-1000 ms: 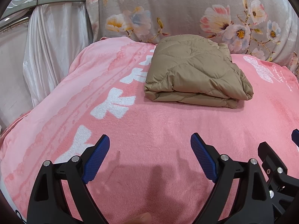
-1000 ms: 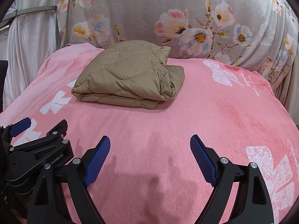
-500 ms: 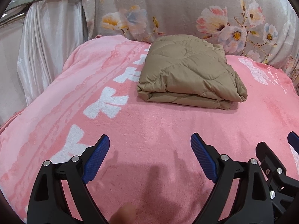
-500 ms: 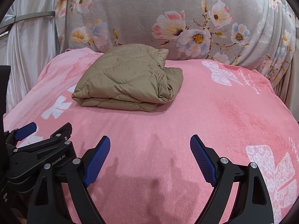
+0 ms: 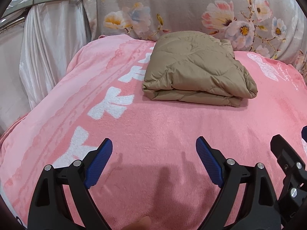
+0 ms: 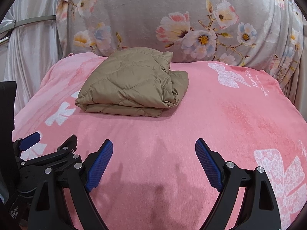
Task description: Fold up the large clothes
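A tan quilted jacket point(image 5: 195, 69) lies folded into a thick rectangle on the pink blanket point(image 5: 153, 126), near the far side; it also shows in the right wrist view point(image 6: 132, 84). My left gripper point(image 5: 153, 153) is open and empty, held over the blanket well short of the jacket. My right gripper point(image 6: 153, 153) is open and empty too, beside the left one. The left gripper's body point(image 6: 48, 163) shows at the lower left of the right wrist view, and the right gripper's body point(image 5: 287, 163) at the lower right of the left wrist view.
A grey floral cover point(image 6: 172, 19) rises behind the blanket. A white satin curtain point(image 5: 48, 48) hangs at the left, with a metal bar point(image 5: 48, 0) across it. White bow prints point(image 6: 280, 176) mark the blanket.
Both grippers have drawn back and a little to the right from the jacket, which now looks smaller and farther away. Both stay open. The jacket has not moved.
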Demonstrator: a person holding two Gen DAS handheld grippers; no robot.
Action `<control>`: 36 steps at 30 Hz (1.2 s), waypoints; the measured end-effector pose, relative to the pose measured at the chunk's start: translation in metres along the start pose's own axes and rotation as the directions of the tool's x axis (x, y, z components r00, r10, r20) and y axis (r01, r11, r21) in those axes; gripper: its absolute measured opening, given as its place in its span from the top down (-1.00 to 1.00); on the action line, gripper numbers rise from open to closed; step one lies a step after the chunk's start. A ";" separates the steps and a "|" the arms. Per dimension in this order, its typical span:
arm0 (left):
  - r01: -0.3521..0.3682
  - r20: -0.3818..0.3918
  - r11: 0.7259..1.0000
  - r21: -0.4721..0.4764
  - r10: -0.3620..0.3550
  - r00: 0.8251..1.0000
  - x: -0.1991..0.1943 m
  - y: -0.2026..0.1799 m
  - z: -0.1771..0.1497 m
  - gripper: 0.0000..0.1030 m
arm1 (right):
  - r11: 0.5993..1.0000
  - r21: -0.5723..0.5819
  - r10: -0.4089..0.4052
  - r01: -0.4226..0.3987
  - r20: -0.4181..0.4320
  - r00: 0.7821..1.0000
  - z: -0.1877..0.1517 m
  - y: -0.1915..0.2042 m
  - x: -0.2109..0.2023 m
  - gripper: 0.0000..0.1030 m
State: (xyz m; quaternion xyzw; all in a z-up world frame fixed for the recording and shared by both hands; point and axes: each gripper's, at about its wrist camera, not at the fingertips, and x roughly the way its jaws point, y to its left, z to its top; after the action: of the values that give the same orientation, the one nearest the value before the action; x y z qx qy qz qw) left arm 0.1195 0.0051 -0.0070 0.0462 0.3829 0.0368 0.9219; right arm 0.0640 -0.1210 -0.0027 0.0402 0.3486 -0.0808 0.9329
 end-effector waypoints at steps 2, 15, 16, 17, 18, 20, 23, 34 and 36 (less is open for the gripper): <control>0.002 -0.002 1.000 -0.001 -0.002 1.000 0.000 0.000 0.000 -0.68 | 1.000 0.002 0.002 -0.002 -0.001 1.000 -0.001 -0.001 -0.001 -0.67; 0.002 -0.004 1.000 -0.001 -0.002 1.000 0.001 0.001 0.000 -0.68 | 1.000 0.002 0.001 -0.001 -0.002 1.000 -0.001 -0.001 -0.001 -0.67; 0.001 -0.004 1.000 -0.001 -0.001 1.000 0.000 0.001 0.000 -0.68 | 1.000 0.003 0.001 -0.001 -0.001 1.000 -0.001 -0.001 -0.001 -0.67; 0.001 -0.004 1.000 -0.002 -0.001 1.000 0.000 0.001 -0.001 -0.68 | 1.000 0.003 0.002 -0.002 -0.001 1.000 -0.001 -0.001 -0.001 -0.67; 0.001 -0.004 1.000 -0.002 -0.001 1.000 0.000 0.001 -0.001 -0.68 | 1.000 0.004 0.001 -0.001 -0.001 1.000 -0.001 0.000 -0.001 -0.67; 0.001 -0.004 1.000 -0.002 -0.001 1.000 0.000 0.001 -0.001 -0.68 | 1.000 0.003 0.000 0.000 -0.001 1.000 -0.001 -0.001 -0.001 -0.67; 0.001 -0.004 1.000 -0.003 -0.001 1.000 0.000 0.001 -0.001 -0.68 | 1.000 0.004 0.001 -0.001 -0.001 1.000 -0.001 -0.001 -0.001 -0.67; 0.031 0.037 1.000 -0.001 -0.031 0.999 -0.004 0.002 -0.004 -0.67 | 1.000 0.021 0.008 -0.008 0.002 1.000 -0.003 -0.004 0.000 -0.67; 0.032 0.051 0.999 0.004 -0.032 0.998 -0.006 0.002 -0.004 -0.67 | 1.000 0.030 0.008 -0.008 0.002 1.000 -0.005 -0.004 0.000 -0.67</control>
State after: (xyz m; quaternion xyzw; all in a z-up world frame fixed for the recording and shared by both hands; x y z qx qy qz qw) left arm 0.1122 0.0062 -0.0058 0.0426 0.3597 0.0204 0.9319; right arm 0.0605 -0.1245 -0.0066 0.0555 0.3464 -0.0825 0.9328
